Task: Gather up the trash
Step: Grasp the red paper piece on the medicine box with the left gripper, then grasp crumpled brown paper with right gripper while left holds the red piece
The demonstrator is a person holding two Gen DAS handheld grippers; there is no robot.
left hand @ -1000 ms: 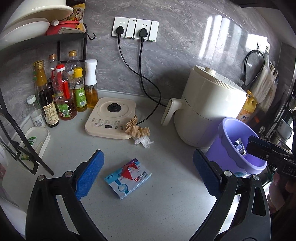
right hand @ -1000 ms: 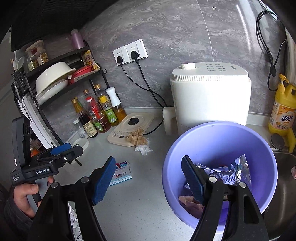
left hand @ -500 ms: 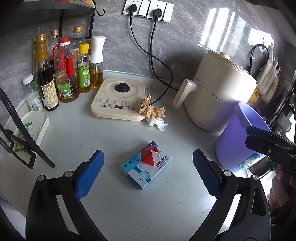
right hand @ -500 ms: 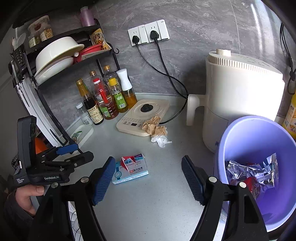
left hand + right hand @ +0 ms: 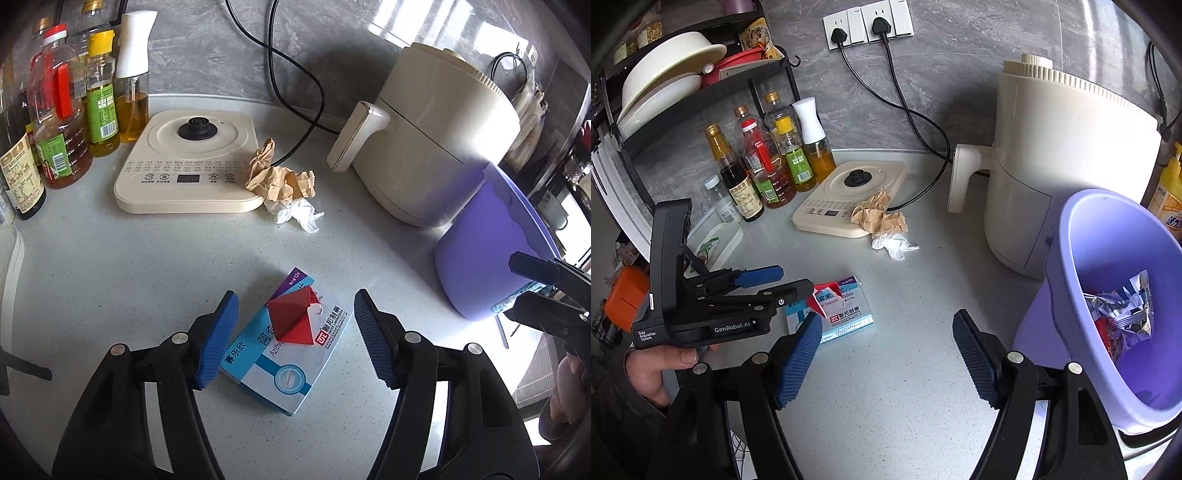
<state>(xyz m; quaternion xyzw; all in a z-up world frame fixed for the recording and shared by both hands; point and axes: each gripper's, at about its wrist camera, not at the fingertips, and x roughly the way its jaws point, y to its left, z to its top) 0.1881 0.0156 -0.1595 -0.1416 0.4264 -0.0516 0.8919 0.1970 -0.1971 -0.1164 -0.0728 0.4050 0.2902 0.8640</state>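
Observation:
A blue-and-white medicine box (image 5: 288,343) with a torn red flap lies flat on the grey counter (image 5: 147,273). My left gripper (image 5: 295,339) hangs low over it, jaws closing, the box between the pads; the right pad stands clear of it. In the right wrist view the left gripper (image 5: 790,282) reaches the box (image 5: 846,310) from the left. Crumpled brown paper (image 5: 280,181) and a white tissue (image 5: 295,216) lie further back. The purple bucket (image 5: 1115,229) holds foil wrappers (image 5: 1123,314). My right gripper (image 5: 886,362) is open and empty beside the bucket.
A cream air fryer (image 5: 436,140) stands behind the bucket (image 5: 476,258). A cream cooker base (image 5: 184,162) sits next to the paper, with black cables (image 5: 314,92) behind. Oil and sauce bottles (image 5: 74,110) line the back left under a dish rack (image 5: 683,81). A yellow detergent bottle (image 5: 1169,199) stands far right.
My left gripper has dropped down over the medicine box and its jaws have narrowed around it. The right gripper has shifted left, so the bucket now sits at the right edge of its view.

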